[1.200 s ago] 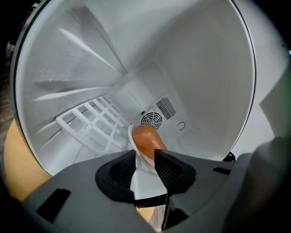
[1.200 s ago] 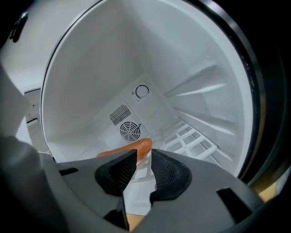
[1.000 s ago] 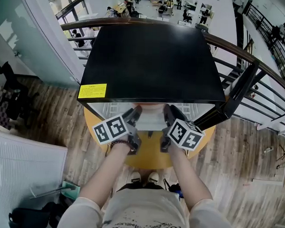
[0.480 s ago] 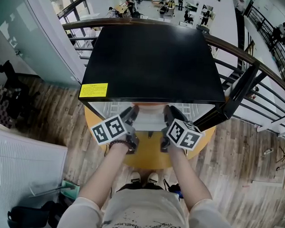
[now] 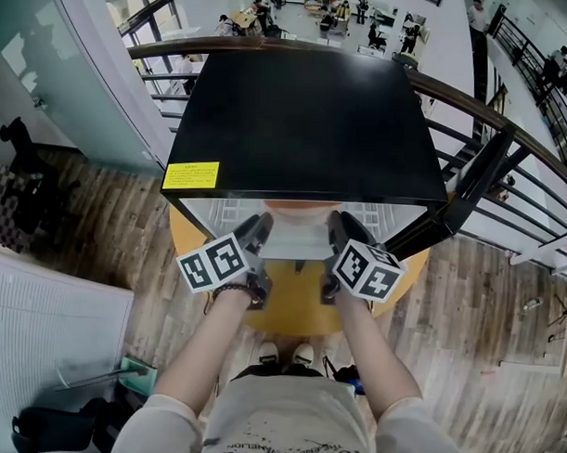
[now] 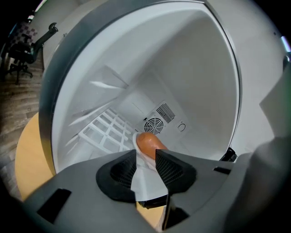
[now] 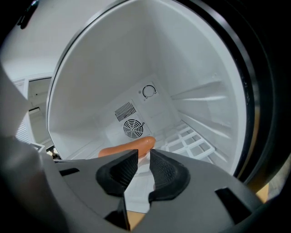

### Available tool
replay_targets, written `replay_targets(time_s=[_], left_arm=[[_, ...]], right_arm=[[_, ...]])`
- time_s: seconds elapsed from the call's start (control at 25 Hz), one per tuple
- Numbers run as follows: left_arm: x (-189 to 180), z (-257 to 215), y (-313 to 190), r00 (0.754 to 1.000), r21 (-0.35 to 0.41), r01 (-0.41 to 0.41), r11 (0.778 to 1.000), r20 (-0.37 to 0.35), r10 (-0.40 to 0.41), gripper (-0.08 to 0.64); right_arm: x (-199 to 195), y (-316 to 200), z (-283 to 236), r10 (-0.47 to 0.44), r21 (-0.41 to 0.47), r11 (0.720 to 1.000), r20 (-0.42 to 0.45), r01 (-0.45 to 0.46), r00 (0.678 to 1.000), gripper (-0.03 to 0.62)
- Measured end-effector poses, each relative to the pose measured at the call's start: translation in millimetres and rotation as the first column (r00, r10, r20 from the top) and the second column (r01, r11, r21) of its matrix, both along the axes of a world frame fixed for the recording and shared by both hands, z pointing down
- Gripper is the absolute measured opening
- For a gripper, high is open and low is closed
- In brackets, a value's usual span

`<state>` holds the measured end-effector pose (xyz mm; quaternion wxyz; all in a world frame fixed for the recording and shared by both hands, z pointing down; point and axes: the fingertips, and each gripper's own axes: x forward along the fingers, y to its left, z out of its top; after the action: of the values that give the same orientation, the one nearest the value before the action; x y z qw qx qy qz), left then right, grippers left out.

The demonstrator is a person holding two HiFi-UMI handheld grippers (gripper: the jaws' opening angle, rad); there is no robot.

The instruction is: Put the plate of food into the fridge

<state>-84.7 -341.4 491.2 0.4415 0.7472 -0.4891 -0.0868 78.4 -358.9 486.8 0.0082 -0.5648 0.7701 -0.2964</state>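
A white plate [image 5: 292, 240] with an orange sausage [image 6: 150, 142] on it lies half inside the open black fridge [image 5: 306, 110]. My left gripper [image 5: 262, 227] is at the plate's left edge. Its jaws are opening, and the plate [image 6: 144, 175] lies between them without the pads visibly pressing on it. My right gripper [image 5: 335, 225] is at the plate's right edge, its pads closed on the plate [image 7: 138, 189]. The sausage [image 7: 129, 148] points toward the fridge's back wall.
The fridge stands on a round yellow table [image 5: 294, 310], its door [image 5: 470, 195] swung open to the right. Inside are a white wire shelf [image 6: 102, 132] and a round fan vent [image 7: 132, 127]. A curved railing [image 5: 510, 127] runs behind the fridge.
My left gripper's marker cube has slid slightly left and toward me. The plate and the right gripper have barely moved.
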Motion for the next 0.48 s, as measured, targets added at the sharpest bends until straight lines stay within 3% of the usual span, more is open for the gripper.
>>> replay_targets(time_s=[0.28, 0.48], left_arm=[[-1, -1, 22, 0.999, 0.039, -0.029, 0.999, 0.021, 0.028, 0.106], [-3, -6, 40, 0.995, 0.076, -0.05, 0.996, 0.087, 0.043, 0.054]], right_arm=[[-7, 22, -7, -0.037, 0.029, 0.999, -0.024, 0.038, 0.999, 0.097], [-13, 44, -15, -0.075, 0.051, 0.996, -0.062, 0.079, 0.995, 0.096]])
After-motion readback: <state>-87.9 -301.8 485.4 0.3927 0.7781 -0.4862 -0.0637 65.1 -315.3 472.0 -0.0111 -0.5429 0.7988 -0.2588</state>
